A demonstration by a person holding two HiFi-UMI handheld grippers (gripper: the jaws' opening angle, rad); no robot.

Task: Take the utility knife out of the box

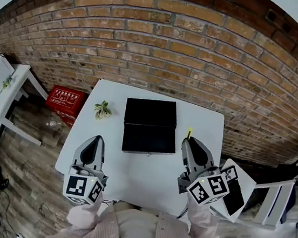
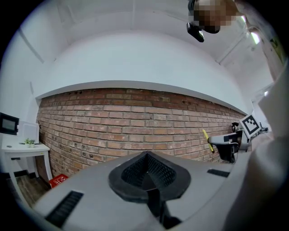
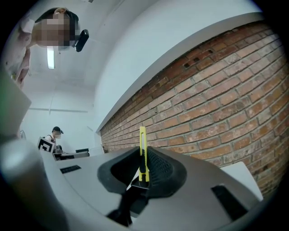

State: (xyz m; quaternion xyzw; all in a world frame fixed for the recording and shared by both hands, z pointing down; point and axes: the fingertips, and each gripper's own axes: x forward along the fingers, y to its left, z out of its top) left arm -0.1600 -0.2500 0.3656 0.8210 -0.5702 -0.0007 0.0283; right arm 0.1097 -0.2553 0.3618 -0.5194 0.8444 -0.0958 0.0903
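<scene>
The utility knife is already out of the box. The right gripper is clamped on it, and its own view shows the slim yellow body standing upright between the pads, most of its length above them. In the head view the right gripper sits at the lower right of the frame, just right of the open black box, with the yellow tip of the knife poking out ahead of it over the white desk. The left gripper has its jaws together on nothing. It hangs at the lower left of the head view, well apart from the box.

The main risk from here looks like the hold itself. The knife is thin and smooth and is pinched only near its lower end, so the long free part can act as a lever. A quick swing or tilt of the hand could pivot it in the pads or let it slide out onto the desk. A pale, metal-looking bit shows at the lower end. I cannot tell whether it is exposed blade, but if so, a slip could mark the pads or the desk. Setting the knife down tip first could also twist it out of the jaws. The small plant at the upper left of the desk is out of the way.
</scene>
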